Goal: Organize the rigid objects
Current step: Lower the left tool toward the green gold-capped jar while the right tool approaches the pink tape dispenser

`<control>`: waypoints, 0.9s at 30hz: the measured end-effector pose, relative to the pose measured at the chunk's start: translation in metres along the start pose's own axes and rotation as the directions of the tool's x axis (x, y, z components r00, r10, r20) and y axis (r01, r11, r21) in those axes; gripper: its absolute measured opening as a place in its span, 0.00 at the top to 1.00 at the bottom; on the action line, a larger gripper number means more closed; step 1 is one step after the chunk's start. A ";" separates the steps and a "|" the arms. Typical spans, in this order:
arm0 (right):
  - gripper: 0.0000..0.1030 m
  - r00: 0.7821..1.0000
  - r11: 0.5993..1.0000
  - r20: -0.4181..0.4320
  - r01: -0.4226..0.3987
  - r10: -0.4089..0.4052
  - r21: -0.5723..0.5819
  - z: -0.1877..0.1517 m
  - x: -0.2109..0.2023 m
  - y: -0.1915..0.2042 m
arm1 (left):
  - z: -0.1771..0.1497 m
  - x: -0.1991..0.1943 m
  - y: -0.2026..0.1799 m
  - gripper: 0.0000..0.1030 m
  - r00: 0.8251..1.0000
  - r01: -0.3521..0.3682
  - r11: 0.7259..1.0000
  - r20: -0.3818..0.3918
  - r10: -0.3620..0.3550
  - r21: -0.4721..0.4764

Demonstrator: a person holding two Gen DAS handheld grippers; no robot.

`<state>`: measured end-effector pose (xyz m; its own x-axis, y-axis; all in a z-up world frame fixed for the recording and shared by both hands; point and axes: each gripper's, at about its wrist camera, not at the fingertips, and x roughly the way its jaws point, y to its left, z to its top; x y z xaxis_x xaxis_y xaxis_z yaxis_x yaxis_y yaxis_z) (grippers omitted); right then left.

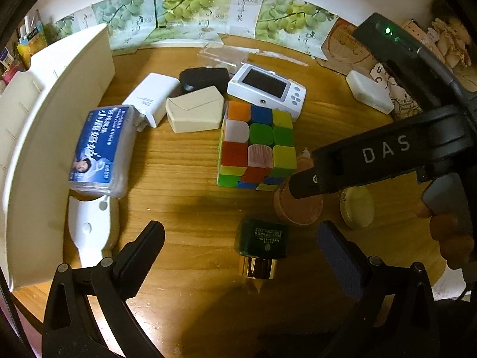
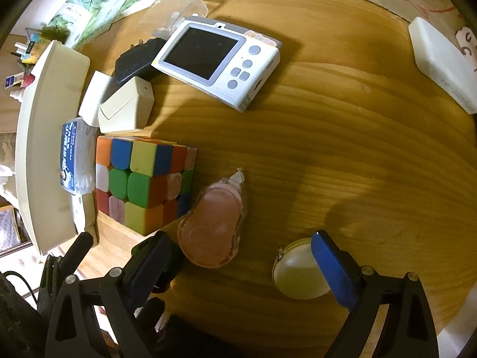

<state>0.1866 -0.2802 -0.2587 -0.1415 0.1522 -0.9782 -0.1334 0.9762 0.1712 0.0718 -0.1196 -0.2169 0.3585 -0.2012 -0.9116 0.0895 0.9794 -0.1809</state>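
A colourful puzzle cube stands mid-table. Near it lie a pink wrapped bottle, a green jar with a gold cap, a pale round case, a white toy camera, a beige box, a white charger, a black case and a blue-labelled pack. My left gripper is open around the green jar without touching it. My right gripper is open, with the pink bottle between its fingers and the round case under its right finger.
A white curved tray stands along the left. A white device lies beside it. A white bar-shaped box lies at the far right. Grape-printed cartons line the back edge.
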 end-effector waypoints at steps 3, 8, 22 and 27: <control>0.07 1.000 1.000 -0.003 0.008 -0.008 -0.004 0.001 0.003 0.002 | 0.000 0.005 0.000 0.03 1.000 0.003 1.000 -0.013 -0.004 -0.006; 0.07 1.000 1.000 -0.008 0.023 -0.023 -0.013 0.005 0.006 0.006 | 0.001 0.013 -0.001 0.07 1.000 0.003 1.000 -0.029 -0.003 -0.008; 0.09 0.999 0.999 -0.010 0.050 -0.051 -0.018 0.017 0.021 0.006 | 0.001 0.030 0.000 0.18 0.996 0.018 1.000 -0.084 -0.019 -0.016; 0.09 0.999 0.998 -0.007 0.053 -0.053 -0.023 0.017 0.023 0.003 | 0.002 0.032 0.001 0.24 0.993 0.036 0.999 -0.108 -0.038 -0.023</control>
<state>0.1992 -0.2708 -0.2826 -0.1414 0.0994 -0.9849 -0.1629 0.9790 0.1222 0.0852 -0.1254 -0.2454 0.2522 -0.2353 -0.9386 0.0809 0.9717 -0.2218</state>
